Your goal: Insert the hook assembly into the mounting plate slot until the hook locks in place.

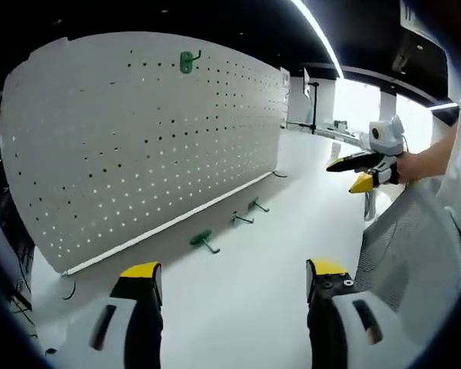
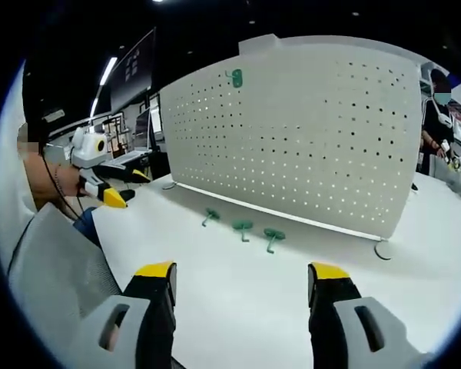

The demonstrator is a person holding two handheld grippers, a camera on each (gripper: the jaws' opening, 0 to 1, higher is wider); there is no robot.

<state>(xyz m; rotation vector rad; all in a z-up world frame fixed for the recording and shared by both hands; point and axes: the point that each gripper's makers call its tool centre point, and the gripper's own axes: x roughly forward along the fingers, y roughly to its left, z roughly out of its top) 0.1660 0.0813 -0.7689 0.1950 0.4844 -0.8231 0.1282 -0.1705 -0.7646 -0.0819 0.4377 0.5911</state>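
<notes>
pegboard (image 1: 138, 138) upright | 1 green hook (image 1: 187, 61) mounted | 3 hooks (image 1: 203, 241) on table

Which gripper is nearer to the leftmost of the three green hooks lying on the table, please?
Left, probably. The left gripper has that hook just ahead, slightly left of its open jaws. The right gripper faces the row's other end, with that hook farthest, ahead-left.

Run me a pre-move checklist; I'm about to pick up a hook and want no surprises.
1. Left gripper open, nothing held: ok.
2. Right gripper open, nothing held: ok.
3. Three loose hooks lie on the table before the pegboard: ok.
4. One hook already hangs near the board's top: ok.
5. A hook within the jaws: not ok, both grippers are well short.
6. Which hole is the target: cannot tell.
</notes>
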